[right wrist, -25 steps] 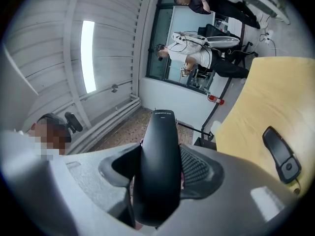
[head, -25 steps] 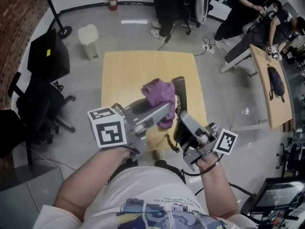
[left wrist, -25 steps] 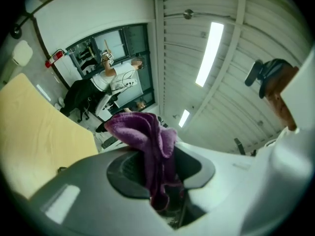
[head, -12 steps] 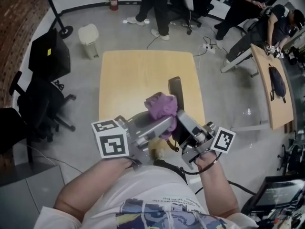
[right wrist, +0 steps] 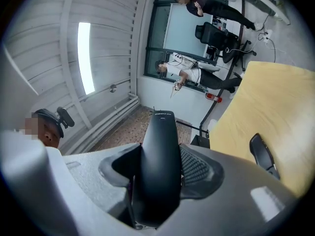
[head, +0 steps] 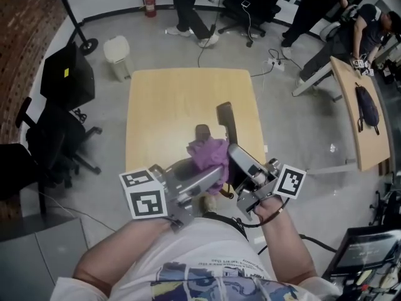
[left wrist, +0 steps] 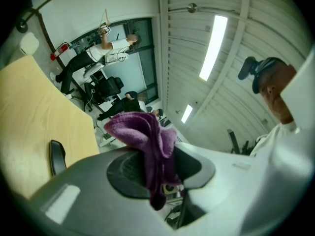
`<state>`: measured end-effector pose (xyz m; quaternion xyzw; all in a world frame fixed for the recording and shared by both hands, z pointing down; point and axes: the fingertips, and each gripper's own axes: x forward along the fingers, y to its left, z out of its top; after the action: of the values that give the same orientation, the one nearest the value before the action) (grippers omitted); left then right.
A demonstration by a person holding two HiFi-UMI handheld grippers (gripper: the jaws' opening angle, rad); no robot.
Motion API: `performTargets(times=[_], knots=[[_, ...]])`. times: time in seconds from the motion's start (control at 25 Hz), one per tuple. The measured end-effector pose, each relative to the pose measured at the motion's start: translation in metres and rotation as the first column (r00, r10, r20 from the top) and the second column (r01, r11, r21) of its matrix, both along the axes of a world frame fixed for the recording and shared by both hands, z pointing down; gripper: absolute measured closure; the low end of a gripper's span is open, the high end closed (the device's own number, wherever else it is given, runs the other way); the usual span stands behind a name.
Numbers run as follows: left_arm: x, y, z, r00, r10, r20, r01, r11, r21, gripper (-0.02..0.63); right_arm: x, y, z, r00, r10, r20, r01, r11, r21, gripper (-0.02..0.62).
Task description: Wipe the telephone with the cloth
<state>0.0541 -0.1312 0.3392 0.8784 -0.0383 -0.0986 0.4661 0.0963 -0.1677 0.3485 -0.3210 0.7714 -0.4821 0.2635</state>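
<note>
Your left hand-held gripper is clenched on the purple cloth and your right hand-held gripper grips the black telephone handset. Both sit side by side over the surface's near edge. A black piece lies just beyond, with a bin and chairs around; the handset's print is unreadable.

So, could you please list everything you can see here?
table: one, pale wood, centre
cloth: one, purple, over table's near end
telephone handset: one, black, held right of cloth
small black item: one, on table beyond cloth
bin: one, white, beyond table
fire extinguisher: one, red, far wall
office chair: one nearby, black, left of table
bystanders: several, mostly dark clothes, back
left gripper: one, grey, shut on cloth
right gripper: one, grey, shut on telephone handset
</note>
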Motion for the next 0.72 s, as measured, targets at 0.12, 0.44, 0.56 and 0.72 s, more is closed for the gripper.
performTargets(times=[0.12, 0.44, 0.56, 0.72], knots=[[0.004, 0.009, 0.008, 1.0, -0.012, 0.021, 0.012, 1.0, 0.011, 0.462, 0.004, 0.005, 0.007, 1.0, -0.015, 0.011, 0.015, 1.0, 0.014, 0.353], [0.007, 0.031, 0.025, 0.998, 0.037, 0.043, -0.037, 0.999, 0.007, 0.46, 0.011, 0.002, 0.013, 0.999, -0.022, 0.023, 0.021, 0.999, 0.035, 0.351], [0.011, 0.04, 0.027, 0.995, 0.059, 0.079, -0.062, 0.997, 0.037, 0.462, 0.013, 0.003, 0.014, 0.999, -0.035, 0.033, 0.034, 0.999, 0.028, 0.353], [0.031, 0.059, 0.028, 0.986, 0.106, 0.132, -0.116, 0.991, 0.07, 0.46, 0.031, 0.006, 0.013, 0.998, -0.045, 0.044, 0.045, 0.999, 0.0, 0.352]])
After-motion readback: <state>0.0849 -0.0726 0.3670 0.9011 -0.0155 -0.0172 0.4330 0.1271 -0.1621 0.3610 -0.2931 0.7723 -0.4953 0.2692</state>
